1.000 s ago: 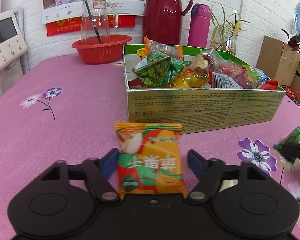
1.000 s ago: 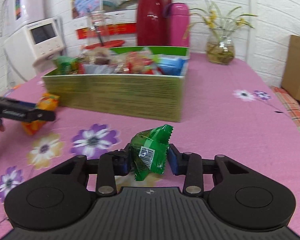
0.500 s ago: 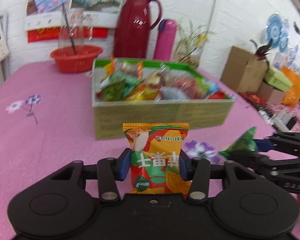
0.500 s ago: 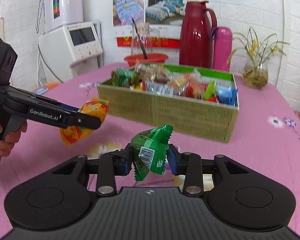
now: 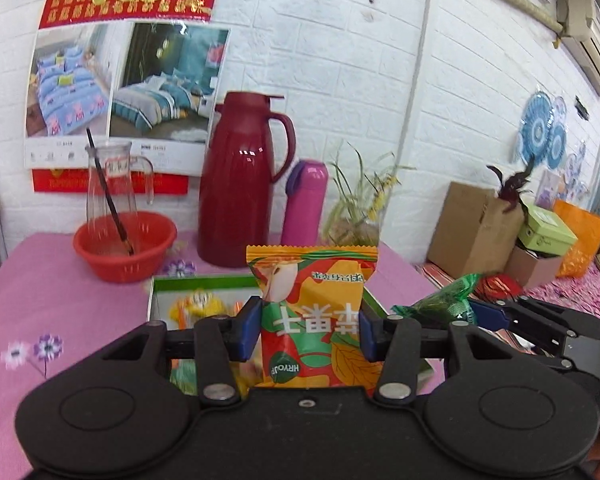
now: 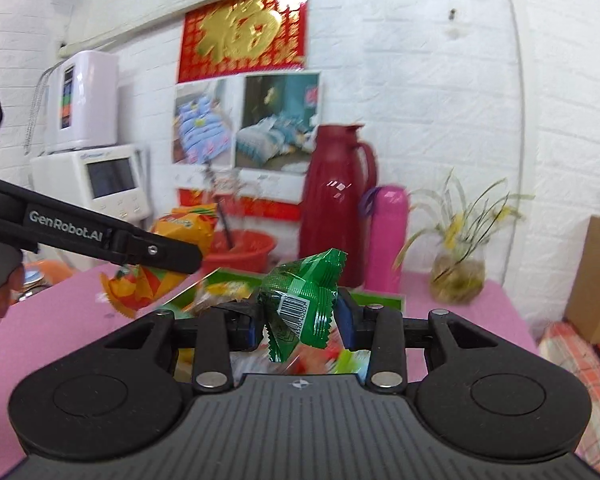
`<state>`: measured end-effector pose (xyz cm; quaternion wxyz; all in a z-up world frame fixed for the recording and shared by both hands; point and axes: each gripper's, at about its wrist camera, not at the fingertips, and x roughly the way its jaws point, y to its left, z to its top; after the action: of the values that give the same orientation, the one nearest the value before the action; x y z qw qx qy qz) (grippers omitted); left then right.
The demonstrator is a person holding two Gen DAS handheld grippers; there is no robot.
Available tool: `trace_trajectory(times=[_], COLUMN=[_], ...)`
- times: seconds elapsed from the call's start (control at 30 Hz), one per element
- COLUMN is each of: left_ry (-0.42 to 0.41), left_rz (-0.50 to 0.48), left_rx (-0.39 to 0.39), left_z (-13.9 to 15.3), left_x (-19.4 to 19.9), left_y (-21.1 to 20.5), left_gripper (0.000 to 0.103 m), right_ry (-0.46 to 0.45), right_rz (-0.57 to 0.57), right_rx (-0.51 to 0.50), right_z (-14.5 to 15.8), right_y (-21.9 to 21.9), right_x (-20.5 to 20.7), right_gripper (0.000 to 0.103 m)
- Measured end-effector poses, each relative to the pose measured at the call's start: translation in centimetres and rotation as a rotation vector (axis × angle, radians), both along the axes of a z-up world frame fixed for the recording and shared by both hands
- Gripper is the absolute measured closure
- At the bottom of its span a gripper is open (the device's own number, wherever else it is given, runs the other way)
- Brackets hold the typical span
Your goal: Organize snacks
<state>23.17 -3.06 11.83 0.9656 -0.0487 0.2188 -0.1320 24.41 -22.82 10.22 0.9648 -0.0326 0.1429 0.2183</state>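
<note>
My left gripper [image 5: 309,330] is shut on an orange snack packet [image 5: 314,312] with an apple picture and holds it above the green snack box [image 5: 160,294]. My right gripper [image 6: 300,326] is shut on a green snack packet [image 6: 304,300] with a barcode, also above the box [image 6: 380,300]. The right gripper and its green packet [image 5: 444,304] show at the right of the left wrist view. The left gripper and its orange packet [image 6: 160,276] show at the left of the right wrist view. Most of the box is hidden behind the grippers.
At the back of the pink floral table [image 5: 60,300] stand a red basket [image 5: 124,246] with a glass jug [image 5: 112,184], a dark red thermos [image 5: 240,184], a pink bottle [image 5: 306,204] and a plant vase [image 6: 458,276]. Cardboard boxes [image 5: 472,228] stand at the right.
Both grippers have risen and moved forward over the box with their packets. One second ago the left gripper was open around the orange packet on the table; it has closed on it and lifted it.
</note>
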Motion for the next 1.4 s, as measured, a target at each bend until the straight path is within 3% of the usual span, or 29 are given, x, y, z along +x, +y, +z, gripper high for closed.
trace_trajectory(times=[0.33,0.37,0.4,0.43,0.47,0.67,0.9,1.13,1.4], left_ry=[0.038,0.039,0.040,0.046,0.038,0.037,0.015,0.039,0.086], left_rz=[0.037,0.033,0.026,0.036,0.060,0.089,0.094,0.124,0.165], left_rx=[-0.012,-0.010,-0.013,-0.016,-0.018,0.002,0.042,0.071,0.134], left_z=[-3.2,-3.7,-4.1,-4.5,-4.7,-5.0,-3.6,-3.3,-5.0], left_x=[6.7,7.0,7.3,7.5,7.4,6.7,2.6,-3.7,-9.4], left_y=[-0.7,-0.7,-0.7,-0.5,-0.2,0.6,0.8,1.6,1.8], left_gripper=[0.083,0.074,0.057,0.010,0.000,0.000,0.000,0.000,0.000], right_ry=[0.046,0.053,0.060,0.064,0.055,0.064,0.092,0.117,0.162], right_rz=[-0.045,-0.034,-0.019,-0.013,-0.028,-0.045,-0.071,-0.090,-0.100], right_rx=[0.025,0.013,-0.002,-0.023,-0.038,-0.026,0.035,-0.025,-0.082], right_z=[-4.2,-4.8,-5.3,-5.7,-6.0,-5.9,-3.2,-1.6,-2.7], right_y=[0.2,0.6,0.9,1.1,1.2,0.0,-1.4,-2.2,-2.2], right_x=[6.3,6.7,7.1,7.2,7.0,6.1,3.0,-2.8,-8.0], right_gripper=[0.037,0.034,0.027,0.000,0.000,0.000,0.000,0.000,0.000])
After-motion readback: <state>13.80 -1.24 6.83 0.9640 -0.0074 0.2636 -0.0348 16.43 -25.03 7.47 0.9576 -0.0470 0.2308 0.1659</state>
